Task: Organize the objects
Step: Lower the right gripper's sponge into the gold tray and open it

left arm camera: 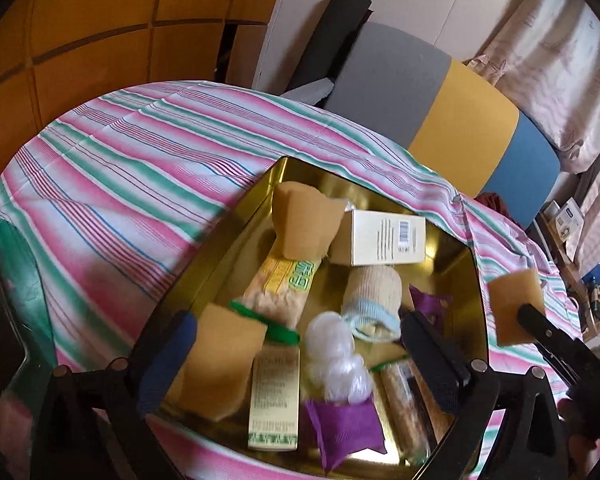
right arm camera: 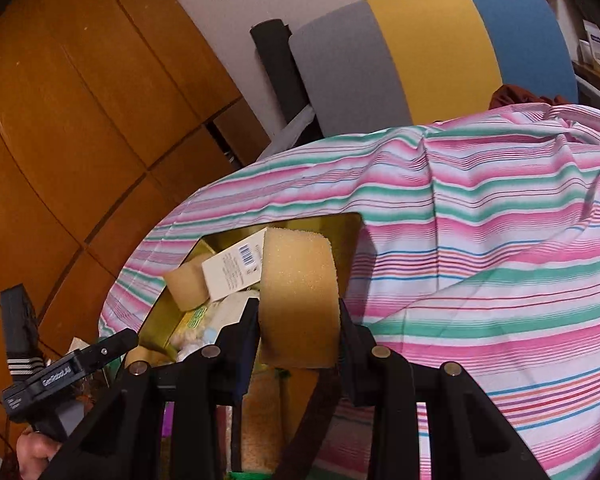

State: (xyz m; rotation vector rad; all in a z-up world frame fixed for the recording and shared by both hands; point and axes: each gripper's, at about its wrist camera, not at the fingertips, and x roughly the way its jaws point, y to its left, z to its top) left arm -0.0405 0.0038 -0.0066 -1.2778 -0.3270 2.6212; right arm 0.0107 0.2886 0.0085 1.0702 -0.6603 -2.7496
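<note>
Sponge (right arm camera: pixel 300 300), tan, sits clamped between the right gripper's (right arm camera: pixel 300 332) narrowed fingers, standing upright, just over the near edge of the gold tray (right arm camera: pixel 340 232). From the left wrist view the same sponge (left arm camera: pixel 516 306) shows at the right, outside the tray rim (left arm camera: pixel 480 280), above the striped cloth (left arm camera: pixel 120 184).

Left gripper (left arm camera: pixel 296 344) stands spread wide over the tray, nothing pressed between its fingers; a second tan sponge (left arm camera: pixel 220 356) lies in the tray just beside its left finger (left arm camera: pixel 168 360), contact not certain.

Tray contents, left wrist view:
- third sponge (left arm camera: pixel 304 220) at the far end, tilted, resting on a snack pack (left arm camera: pixel 280 284)
- white box (left arm camera: pixel 380 242) with a barcode, beside that sponge
- rolled sock (left arm camera: pixel 376 300), beige with a pale blue cuff, near the middle
- clear plastic wad (left arm camera: pixel 336 356) in front of the sock
- cream tube box (left arm camera: pixel 276 396) lying lengthwise at the near end
- purple sachet (left arm camera: pixel 340 428) at the near edge; another purple one (left arm camera: pixel 428 304) by the right finger
- long wrapped snack (left arm camera: pixel 404 404) along the right side, partly hidden

Striped cloth covers the table. A chair back (left arm camera: pixel 440 100) in grey, yellow and blue stands behind it. In the right wrist view a hand (right arm camera: pixel 36 456) grips the left gripper's handle at lower left.
</note>
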